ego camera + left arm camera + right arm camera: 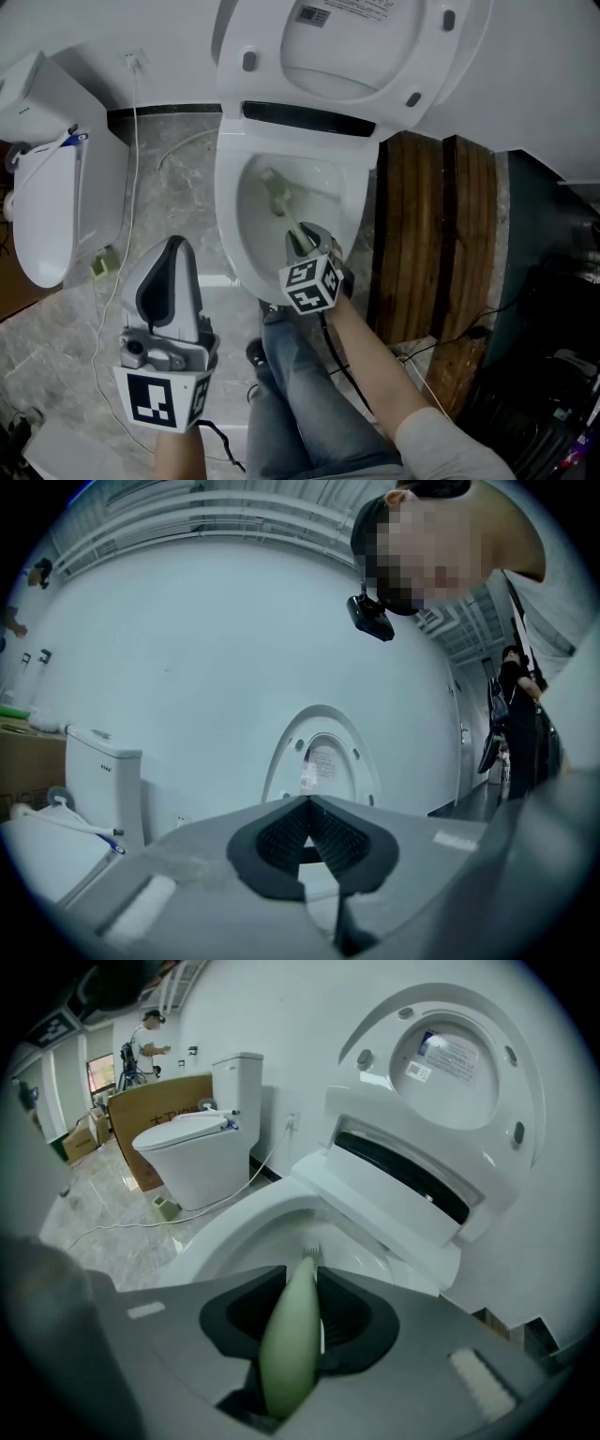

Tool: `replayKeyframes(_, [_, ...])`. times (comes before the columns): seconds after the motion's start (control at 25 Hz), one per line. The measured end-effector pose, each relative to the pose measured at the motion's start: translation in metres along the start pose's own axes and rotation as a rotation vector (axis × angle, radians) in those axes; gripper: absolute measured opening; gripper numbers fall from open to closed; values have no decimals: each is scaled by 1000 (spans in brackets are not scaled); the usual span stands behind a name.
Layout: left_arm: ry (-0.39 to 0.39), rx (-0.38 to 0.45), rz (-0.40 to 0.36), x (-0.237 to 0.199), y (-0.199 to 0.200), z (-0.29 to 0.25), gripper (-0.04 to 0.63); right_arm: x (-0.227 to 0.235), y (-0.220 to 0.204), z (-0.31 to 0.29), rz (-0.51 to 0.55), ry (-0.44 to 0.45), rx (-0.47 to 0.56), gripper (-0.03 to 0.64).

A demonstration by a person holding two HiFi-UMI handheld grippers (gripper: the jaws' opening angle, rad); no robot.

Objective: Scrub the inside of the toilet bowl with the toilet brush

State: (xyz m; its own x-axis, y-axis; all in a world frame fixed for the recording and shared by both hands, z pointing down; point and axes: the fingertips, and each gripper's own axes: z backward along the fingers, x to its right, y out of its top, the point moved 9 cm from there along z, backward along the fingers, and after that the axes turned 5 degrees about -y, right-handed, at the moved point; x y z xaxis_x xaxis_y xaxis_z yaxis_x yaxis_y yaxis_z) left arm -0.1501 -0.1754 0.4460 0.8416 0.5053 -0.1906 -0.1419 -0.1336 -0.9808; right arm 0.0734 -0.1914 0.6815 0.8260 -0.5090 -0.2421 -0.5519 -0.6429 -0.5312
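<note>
A white toilet bowl stands open with its lid raised against the wall. My right gripper hangs over the bowl's near rim, shut on the pale green toilet brush, whose head reaches down inside the bowl. In the right gripper view the green handle runs between the jaws toward the bowl, bristles just showing past the tip. My left gripper is held to the left of the bowl above the floor, shut with nothing in it.
A second white toilet stands at the left, with a white cable trailing over the marble floor. Wooden planks lie right of the bowl. The person's jeans-clad legs are just before the bowl.
</note>
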Motion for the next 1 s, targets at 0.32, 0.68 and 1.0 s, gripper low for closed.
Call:
replayKeyframes(0.32, [25, -28, -23, -7, -2, 3, 3, 13, -21, -1, -276, -4, -49, 103])
replayKeyframes(0.68, [33, -49, -21, -14, -9, 1, 3, 26, -45, -19, -420, -37, -154, 104])
replayKeyframes(1.0, [58, -72, -17, -25, -12, 2, 3, 17, -36, -35, -462, -4, -148, 103])
